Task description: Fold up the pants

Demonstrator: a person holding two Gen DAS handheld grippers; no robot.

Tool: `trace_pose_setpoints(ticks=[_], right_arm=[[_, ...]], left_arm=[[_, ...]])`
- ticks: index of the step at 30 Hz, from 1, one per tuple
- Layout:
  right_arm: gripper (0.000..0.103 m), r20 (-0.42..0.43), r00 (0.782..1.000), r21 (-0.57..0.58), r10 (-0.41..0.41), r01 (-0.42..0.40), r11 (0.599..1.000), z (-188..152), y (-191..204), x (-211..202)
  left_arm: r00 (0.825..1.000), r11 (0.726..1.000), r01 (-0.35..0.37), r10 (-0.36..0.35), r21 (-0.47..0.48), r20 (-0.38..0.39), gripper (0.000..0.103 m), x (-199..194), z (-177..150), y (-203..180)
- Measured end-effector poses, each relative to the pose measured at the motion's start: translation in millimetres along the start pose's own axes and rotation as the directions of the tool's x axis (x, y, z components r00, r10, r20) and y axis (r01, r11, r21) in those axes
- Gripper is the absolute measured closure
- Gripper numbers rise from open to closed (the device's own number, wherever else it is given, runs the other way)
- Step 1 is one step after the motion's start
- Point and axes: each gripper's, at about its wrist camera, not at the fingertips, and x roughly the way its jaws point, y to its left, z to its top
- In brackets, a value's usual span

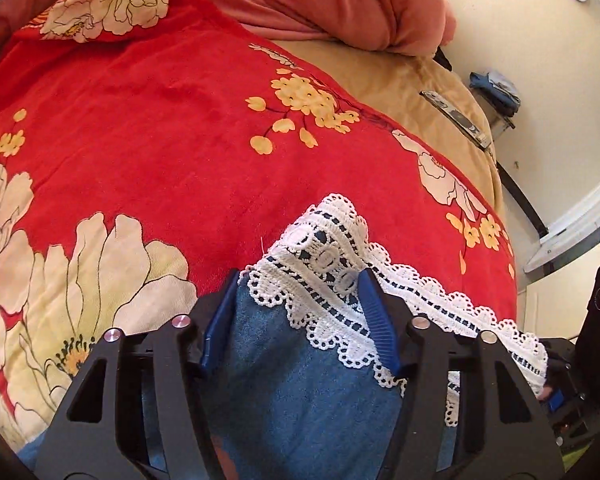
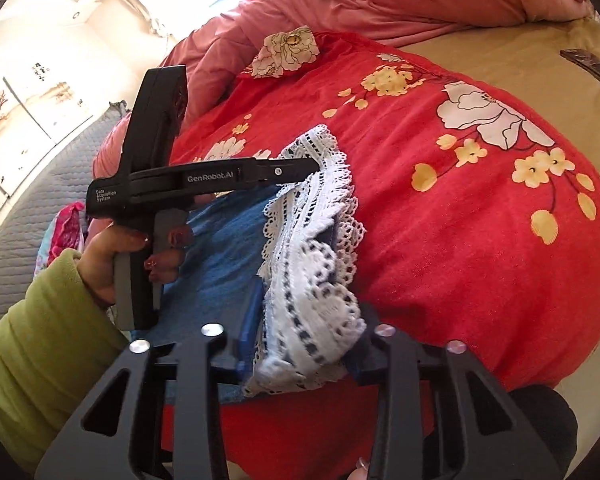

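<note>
Blue pants (image 1: 300, 392) with a white lace hem (image 1: 332, 232) lie on a red floral blanket (image 1: 160, 120). My left gripper (image 1: 300, 276) is shut on the hem end, cloth filling the gap between its blue pads (image 1: 380, 320) and lace draped over the right pad. From the right wrist view, the left gripper (image 2: 316, 166) reaches in from the left, its tip at the far lace edge. My right gripper (image 2: 310, 312) is shut on a bunched fold of lace hem (image 2: 320, 216) at the near edge of the pants (image 2: 224, 248).
A person's hand (image 2: 112, 256) in a green sleeve (image 2: 40, 340) holds the left gripper's handle. A pink duvet (image 1: 340, 0) is heaped at the back, with a beige sheet (image 1: 400, 80) and a dark remote-like object (image 1: 456, 118) to the right. A grey quilt (image 2: 40, 200) lies left.
</note>
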Motion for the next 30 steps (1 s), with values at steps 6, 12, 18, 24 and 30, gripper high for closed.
trace_pose_setpoints(ticks=[6,12,18,24,30], right_arm=[[0.086,0.07,0.998,-0.128,0.005,0.004,0.992,1.4,31.5,-9.5],[0.087,0.109,0.992,-0.265,0.069,-0.038,0.964,4.6,85.2,-22.4],[0.087,0.055,0.988,-0.412,0.143,-0.108,0.905,-2.7,149.7,-7.6],[0.087,-0.06,0.992,-0.551,0.109,-0.125,0.825,-30.6,205.0,47.1],[0.087,-0.118,0.992,-0.673,0.033,-0.105,0.732,-67.7,235.9,80.5]], left_arm=[[0.997,0.999,-0.02,0.023,-0.04,0.073,0.091,-23.7,-4.3,3.6],[0.973,0.992,0.085,-0.064,-0.089,0.221,0.092,-87.7,-19.7,14.3],[0.951,0.978,0.079,-0.016,-0.192,0.309,0.092,-150.1,-61.1,49.6],[0.958,0.938,0.014,0.086,-0.346,0.274,0.089,-169.2,-99.4,87.7],[0.935,0.866,0.083,0.103,-0.494,0.338,0.066,-210.4,-150.5,124.7]])
